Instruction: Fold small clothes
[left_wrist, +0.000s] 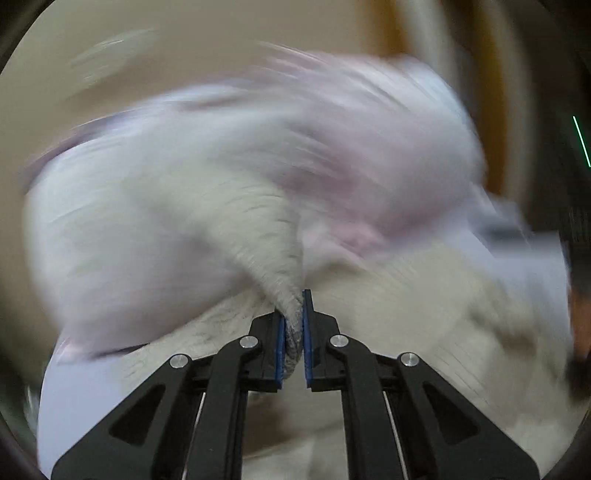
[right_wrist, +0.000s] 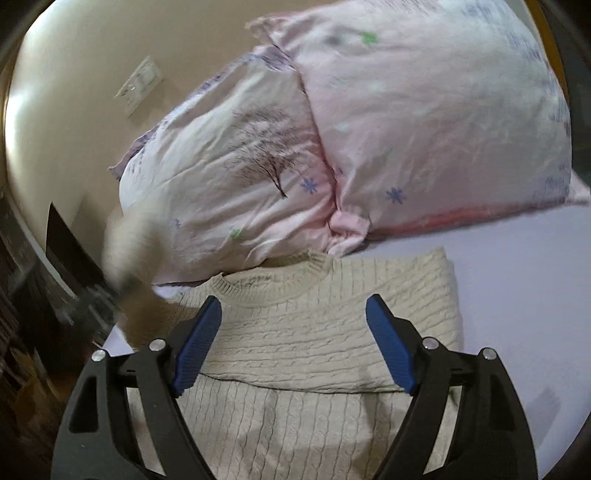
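Two blue pads of your left gripper (left_wrist: 294, 325) are pressed together on a bunched fold of the cream knit sweater (left_wrist: 266, 243), which rises straight ahead of the fingertips; everything past it in the left wrist view is motion-blurred, with only pale pink bedding (left_wrist: 369, 155) showing. In the right wrist view, your right gripper (right_wrist: 295, 328) is spread wide and holds nothing, hovering over the sweater (right_wrist: 317, 325) lying flat on the lavender sheet (right_wrist: 517, 280), two pink pillows (right_wrist: 424, 110) beyond it.

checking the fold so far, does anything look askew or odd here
One sleeve is off the bed, pinched in the left claw and blurred. The rest of the cream cable-knit sweater lies flat under the open right claw.
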